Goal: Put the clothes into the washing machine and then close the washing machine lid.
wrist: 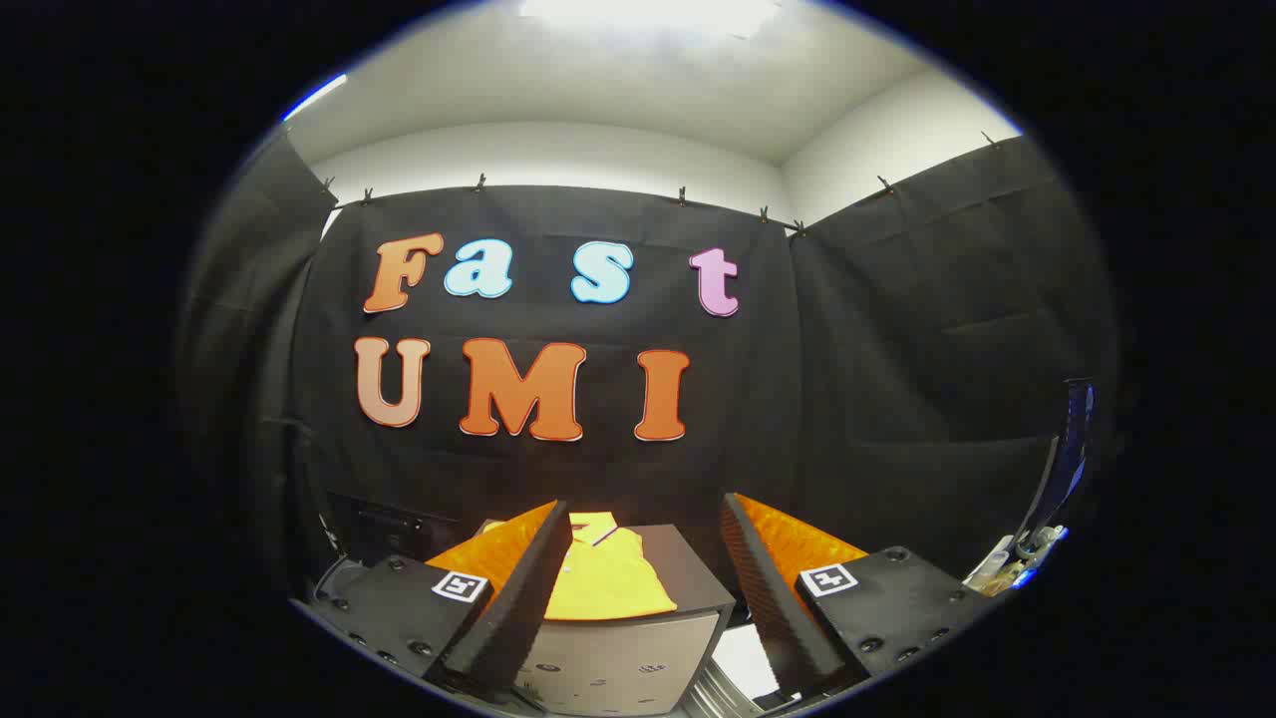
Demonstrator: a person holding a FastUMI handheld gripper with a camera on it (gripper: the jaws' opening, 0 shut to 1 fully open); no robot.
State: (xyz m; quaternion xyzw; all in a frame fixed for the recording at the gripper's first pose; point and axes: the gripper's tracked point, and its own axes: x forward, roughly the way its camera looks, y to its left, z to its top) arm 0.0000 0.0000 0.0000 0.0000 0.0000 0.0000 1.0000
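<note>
My one camera rides the gripper (643, 558), facing level along its spread fingers toward the booth's back wall (797, 399), fairly near.

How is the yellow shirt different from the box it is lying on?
The yellow shirt is bright, soft and folded flat; the box is dark on top, pale on its front, with hard straight edges. The shirt covers part of the top; the box reaches out wider past it. The shirt lies on the box, which carries it. Both sit just ahead of the open tongs, which touch neither.
</note>
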